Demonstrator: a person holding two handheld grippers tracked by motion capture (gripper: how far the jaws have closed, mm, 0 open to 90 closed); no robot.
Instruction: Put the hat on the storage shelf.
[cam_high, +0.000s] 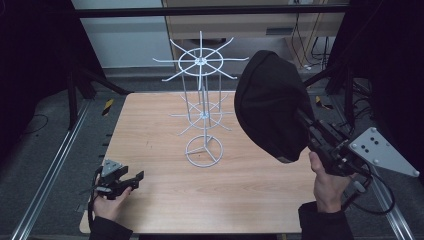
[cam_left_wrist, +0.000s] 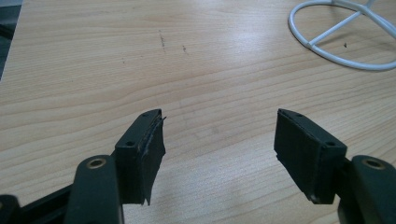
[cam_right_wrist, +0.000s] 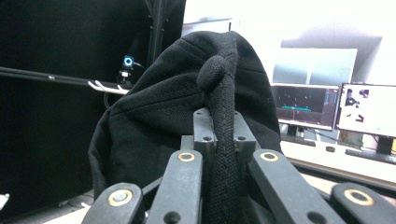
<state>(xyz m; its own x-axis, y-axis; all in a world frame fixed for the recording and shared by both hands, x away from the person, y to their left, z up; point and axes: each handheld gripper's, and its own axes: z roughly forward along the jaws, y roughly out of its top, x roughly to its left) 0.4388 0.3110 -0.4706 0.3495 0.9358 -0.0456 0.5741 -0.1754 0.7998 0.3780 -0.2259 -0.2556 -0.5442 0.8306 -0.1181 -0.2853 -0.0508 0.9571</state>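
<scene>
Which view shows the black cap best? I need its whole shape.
The high view: the black cap shows whole, held up in the right claw beside the white wire rack. The right gripper view shows it close, its fabric pinched between shut jaws.

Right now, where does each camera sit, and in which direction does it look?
High view: above the person's side, looking forward and down on the table, rack and hat; both hands and grippers show.
Left gripper view: on the left gripper, low over the table; open jaws show.
Right gripper view: on the right gripper, facing the hat; jaws clamp it.
Shared: high and left gripper views show the rack base.
</scene>
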